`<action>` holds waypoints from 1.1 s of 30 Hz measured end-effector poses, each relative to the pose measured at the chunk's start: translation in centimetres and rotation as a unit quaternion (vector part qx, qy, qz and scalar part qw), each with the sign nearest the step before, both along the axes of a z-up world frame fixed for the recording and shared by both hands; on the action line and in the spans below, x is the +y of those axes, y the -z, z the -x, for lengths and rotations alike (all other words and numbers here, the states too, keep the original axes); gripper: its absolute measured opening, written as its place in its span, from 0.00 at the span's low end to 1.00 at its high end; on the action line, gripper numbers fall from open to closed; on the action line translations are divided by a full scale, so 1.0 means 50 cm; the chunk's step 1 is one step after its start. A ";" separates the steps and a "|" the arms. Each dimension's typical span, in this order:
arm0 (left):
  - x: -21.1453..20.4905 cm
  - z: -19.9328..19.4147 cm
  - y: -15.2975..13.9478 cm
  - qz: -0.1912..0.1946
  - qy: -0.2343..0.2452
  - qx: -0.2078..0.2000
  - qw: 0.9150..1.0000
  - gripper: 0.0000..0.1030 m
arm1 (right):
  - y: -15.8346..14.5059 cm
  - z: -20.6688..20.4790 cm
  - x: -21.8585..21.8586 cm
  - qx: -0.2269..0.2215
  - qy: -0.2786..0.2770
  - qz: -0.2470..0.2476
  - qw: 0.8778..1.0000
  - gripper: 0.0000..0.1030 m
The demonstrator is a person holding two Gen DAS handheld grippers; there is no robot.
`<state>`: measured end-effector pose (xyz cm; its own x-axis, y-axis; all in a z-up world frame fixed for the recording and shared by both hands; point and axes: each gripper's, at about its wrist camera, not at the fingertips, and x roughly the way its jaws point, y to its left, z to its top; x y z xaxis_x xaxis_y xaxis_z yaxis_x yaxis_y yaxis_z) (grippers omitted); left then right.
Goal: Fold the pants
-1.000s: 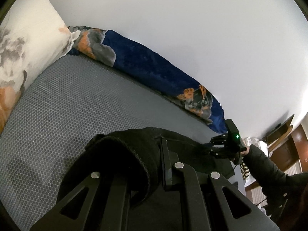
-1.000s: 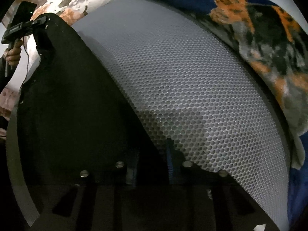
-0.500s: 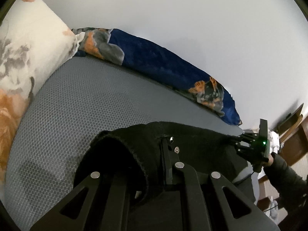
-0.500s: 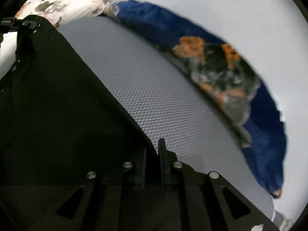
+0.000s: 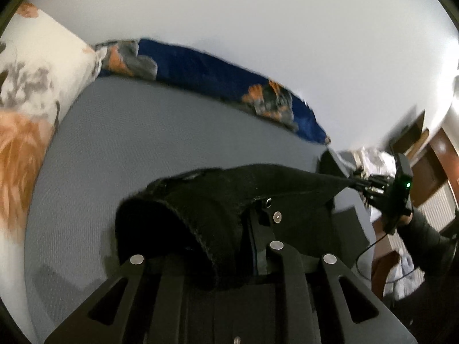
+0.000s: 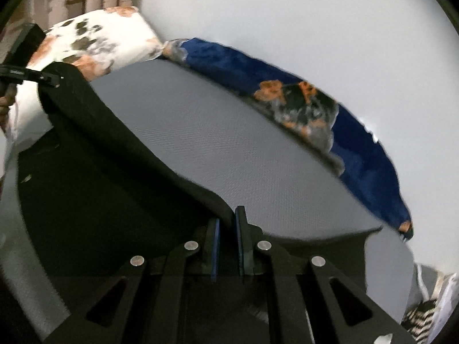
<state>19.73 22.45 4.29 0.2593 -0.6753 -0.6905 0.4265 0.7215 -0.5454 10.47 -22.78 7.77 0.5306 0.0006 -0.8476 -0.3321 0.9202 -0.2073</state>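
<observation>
Black pants [image 5: 287, 183] hang stretched between my two grippers above a grey mattress [image 5: 149, 143]. In the left wrist view my left gripper [image 5: 235, 223] has a thick bunch of the waistband between its fingers. Its jaws are opening, with the cloth still draped over the left finger. My right gripper [image 5: 355, 182] pulls the far corner taut at the right. In the right wrist view my right gripper [image 6: 228, 220] is shut on a fold of the pants [image 6: 100, 172] between blue pads. My left gripper [image 6: 54, 78] holds the other corner at the upper left.
A floral pillow [image 5: 31, 91] lies at the mattress's left end. A blue and orange blanket [image 6: 301, 100] runs along the white wall [image 5: 258, 28]. Wooden furniture [image 5: 441, 154] and striped cloth [image 6: 424, 318] stand past the bed's right end. A dark sleeve [image 5: 424, 235] holds the right gripper.
Both grippers have lifted, raising the pants' edge off the mattress and drawing it taut. The right gripper has swung away to the right in the left wrist view and tilted upward.
</observation>
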 end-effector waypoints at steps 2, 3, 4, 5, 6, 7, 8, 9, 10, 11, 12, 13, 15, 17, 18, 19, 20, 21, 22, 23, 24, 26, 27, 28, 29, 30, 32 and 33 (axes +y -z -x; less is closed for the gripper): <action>0.007 0.030 0.010 -0.016 0.010 0.007 1.000 0.26 | 0.010 0.046 0.013 0.012 -0.003 -0.005 1.000 0.07; 0.011 0.044 0.013 -0.026 0.015 0.006 1.000 0.30 | 0.017 0.061 0.014 0.020 0.001 -0.011 1.000 0.07; 0.017 0.059 0.018 -0.032 0.019 0.008 0.999 0.32 | 0.028 0.081 0.016 0.032 0.004 -0.019 0.999 0.07; 0.024 0.073 0.024 -0.032 0.021 0.014 0.999 0.33 | 0.041 0.098 0.019 0.045 0.004 -0.026 0.999 0.07; 0.030 0.084 0.031 -0.035 0.021 0.022 0.999 0.35 | 0.057 0.118 0.024 0.058 0.002 -0.029 0.998 0.07; 0.034 0.095 0.038 -0.040 0.023 0.028 0.999 0.36 | 0.069 0.130 0.028 0.067 0.002 -0.032 0.997 0.07; 0.038 0.111 0.050 -0.048 0.024 0.035 0.998 0.36 | 0.082 0.143 0.033 0.079 0.001 -0.037 0.996 0.07; 0.042 0.122 0.058 -0.053 0.024 0.042 0.997 0.38 | 0.097 0.157 0.039 0.092 0.001 -0.043 0.995 0.07; 0.045 0.132 0.068 -0.059 0.025 0.051 0.997 0.38 | 0.109 0.168 0.045 0.099 0.000 -0.043 0.994 0.07; 0.049 0.145 0.078 -0.066 0.031 0.066 0.995 0.40 | 0.120 0.173 0.049 0.106 -0.001 -0.043 0.993 0.07; 0.053 0.158 0.087 -0.076 0.032 0.071 0.994 0.43 | 0.133 0.179 0.052 0.117 -0.001 -0.044 0.992 0.07; 0.056 0.169 0.095 -0.085 0.030 0.078 0.993 0.46 | 0.144 0.184 0.053 0.125 0.001 -0.049 0.991 0.07; 0.062 0.187 0.103 -0.095 0.028 0.087 0.991 0.51 | 0.161 0.190 0.055 0.135 0.001 -0.051 0.990 0.07; 0.068 0.203 0.102 -0.105 0.019 0.089 0.990 0.55 | 0.170 0.193 0.057 0.135 -0.001 -0.045 0.990 0.07; 0.070 0.212 0.097 -0.108 0.015 0.089 0.990 0.56 | 0.174 0.194 0.059 0.136 -0.003 -0.044 0.990 0.07; 0.074 0.221 0.091 -0.113 0.009 0.087 0.990 0.61 | 0.176 0.195 0.060 0.136 -0.005 -0.044 0.990 0.07; 0.078 0.226 0.086 -0.119 0.002 0.087 0.989 0.65 | 0.176 0.195 0.061 0.134 -0.006 -0.043 0.990 0.07; 0.086 0.233 0.080 -0.129 -0.010 0.087 0.988 0.68 | 0.177 0.196 0.060 0.134 -0.005 -0.046 0.990 0.07; 0.094 0.238 0.076 -0.134 -0.021 0.091 0.987 0.68 | 0.178 0.196 0.058 0.133 -0.003 -0.050 0.990 0.07; 0.104 0.244 0.072 -0.132 -0.032 0.097 0.986 0.68 | 0.178 0.195 0.057 0.133 -0.003 -0.052 0.990 0.07; 0.117 0.252 0.066 -0.127 -0.047 0.103 0.986 0.68 | 0.178 0.195 0.056 0.131 -0.003 -0.053 0.990 0.07; 0.135 0.263 0.055 -0.107 -0.079 0.126 0.983 0.68 | 0.178 0.192 0.053 0.129 -0.002 -0.056 0.990 0.07; 0.139 0.269 0.049 -0.093 -0.091 0.134 0.982 0.68 | 0.180 0.192 0.053 0.128 -0.003 -0.056 0.990 0.07; 0.140 0.273 0.043 -0.083 -0.102 0.138 0.982 0.68 | 0.181 0.192 0.054 0.126 -0.003 -0.056 0.990 0.07; 0.138 0.276 0.037 -0.075 -0.118 0.145 0.979 0.68 | 0.182 0.195 0.054 0.124 -0.002 -0.057 0.991 0.07; 0.135 0.278 0.035 -0.064 -0.127 0.156 0.978 0.68 | 0.184 0.193 0.053 0.123 -0.001 -0.059 0.991 0.07; 0.126 0.276 0.038 -0.031 -0.149 0.192 0.970 0.68 | 0.184 0.193 0.052 0.121 -0.001 -0.059 0.991 0.07; 0.124 0.271 0.041 -0.015 -0.158 0.203 0.966 0.68 | 0.184 0.195 0.052 0.119 -0.001 -0.060 0.991 0.07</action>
